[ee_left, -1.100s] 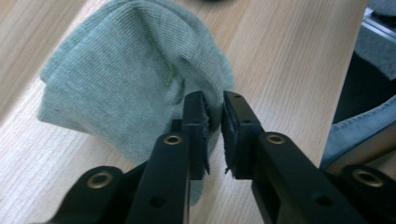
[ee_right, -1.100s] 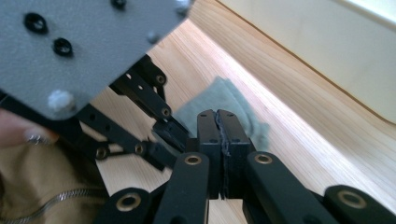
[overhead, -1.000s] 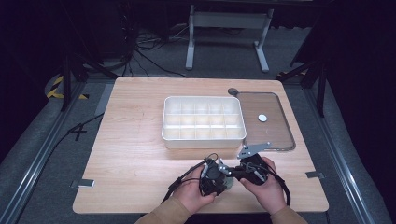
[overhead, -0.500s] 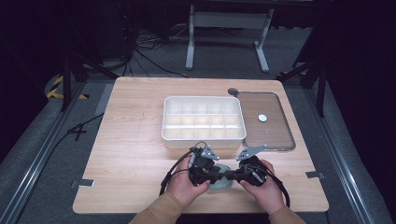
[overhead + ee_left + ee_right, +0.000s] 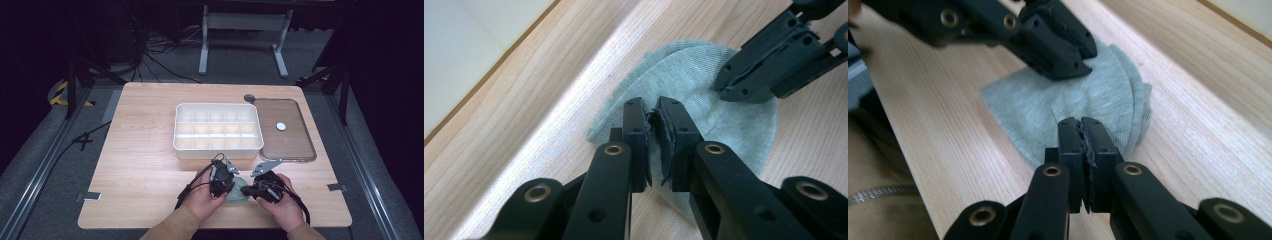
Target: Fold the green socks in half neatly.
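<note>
Wooden table (image 5: 145,165): green cloth (image 5: 239,194) between, probably touching, both tongs.

The cloth (image 5: 704,95) near the front edge of the table is pale grey-green with a fine knitted texture. Both the left gripper (image 5: 653,117) and the right gripper (image 5: 1082,131) are black, with brass-coloured rivets. The table (image 5: 145,150) is light wood with straight grain lines. The compartment box (image 5: 218,146) is off-white. To its right, the tray (image 5: 300,150) is brown with a small white disc (image 5: 281,126).
</note>
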The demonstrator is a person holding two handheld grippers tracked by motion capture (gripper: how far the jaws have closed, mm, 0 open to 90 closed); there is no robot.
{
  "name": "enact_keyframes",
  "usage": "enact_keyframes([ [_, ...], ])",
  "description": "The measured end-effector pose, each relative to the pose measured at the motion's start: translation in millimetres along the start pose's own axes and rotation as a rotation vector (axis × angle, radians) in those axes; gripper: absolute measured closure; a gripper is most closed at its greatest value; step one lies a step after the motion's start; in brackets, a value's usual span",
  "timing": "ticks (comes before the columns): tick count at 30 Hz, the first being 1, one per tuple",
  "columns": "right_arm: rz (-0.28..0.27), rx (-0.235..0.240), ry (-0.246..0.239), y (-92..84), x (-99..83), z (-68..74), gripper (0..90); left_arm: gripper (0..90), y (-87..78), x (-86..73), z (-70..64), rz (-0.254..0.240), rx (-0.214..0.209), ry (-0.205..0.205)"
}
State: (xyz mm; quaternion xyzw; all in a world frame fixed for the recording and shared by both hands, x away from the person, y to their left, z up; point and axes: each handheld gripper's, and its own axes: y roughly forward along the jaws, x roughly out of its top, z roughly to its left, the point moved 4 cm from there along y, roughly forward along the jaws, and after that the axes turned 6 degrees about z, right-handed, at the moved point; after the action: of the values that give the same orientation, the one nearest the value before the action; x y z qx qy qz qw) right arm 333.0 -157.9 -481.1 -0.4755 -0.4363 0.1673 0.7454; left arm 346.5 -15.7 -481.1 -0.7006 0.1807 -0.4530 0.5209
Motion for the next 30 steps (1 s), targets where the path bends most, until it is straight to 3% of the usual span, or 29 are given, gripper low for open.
enact_keyframes([
  [5,0.027,-0.023,-0.021,-1.5,-5.8,3.4,89.2,82.7,0.7,-0.4,-1.4,-0.001,-0.001,-0.002],
  [10,0.039,-0.030,-0.019,1.3,-7.1,4.4,89.5,78.9,-6.2,-1.4,-1.9,-0.042,-0.013,0.024],
  [11,0.043,-0.031,-0.018,1.0,-7.4,4.4,89.5,78.8,-16.2,-2.7,-4.0,-0.074,-0.044,0.036],
  [12,0.043,-0.029,-0.018,0.9,-7.6,4.0,89.5,79.1,-21.0,-3.8,-6.1,-0.075,-0.070,0.039],
  [13,0.043,-0.023,-0.012,0.9,-7.5,3.8,89.5,79.4,-21.0,-3.8,-6.1,-0.075,-0.070,0.039],
  [15,0.044,-0.023,-0.013,0.9,-7.4,3.5,89.5,79.5,-21.0,-6.4,-9.5,-0.036,-0.084,0.055],
  [18,0.050,-0.021,-0.009,0.8,-7.2,3.9,89.5,79.4,-9.3,-10.9,-10.5,0.030,-0.065,0.066],
  [22,0.048,0.011,-0.004,0.6,-8.2,0.2,89.5,79.3,-4.8,-13.4,-5.5,0.027,-0.099,0.033],
  [30,0.067,0.027,0.002,-0.1,-12.1,-2.0,89.7,80.3,-3.3,-14.4,-5.2,0.019,-0.099,0.029],
])
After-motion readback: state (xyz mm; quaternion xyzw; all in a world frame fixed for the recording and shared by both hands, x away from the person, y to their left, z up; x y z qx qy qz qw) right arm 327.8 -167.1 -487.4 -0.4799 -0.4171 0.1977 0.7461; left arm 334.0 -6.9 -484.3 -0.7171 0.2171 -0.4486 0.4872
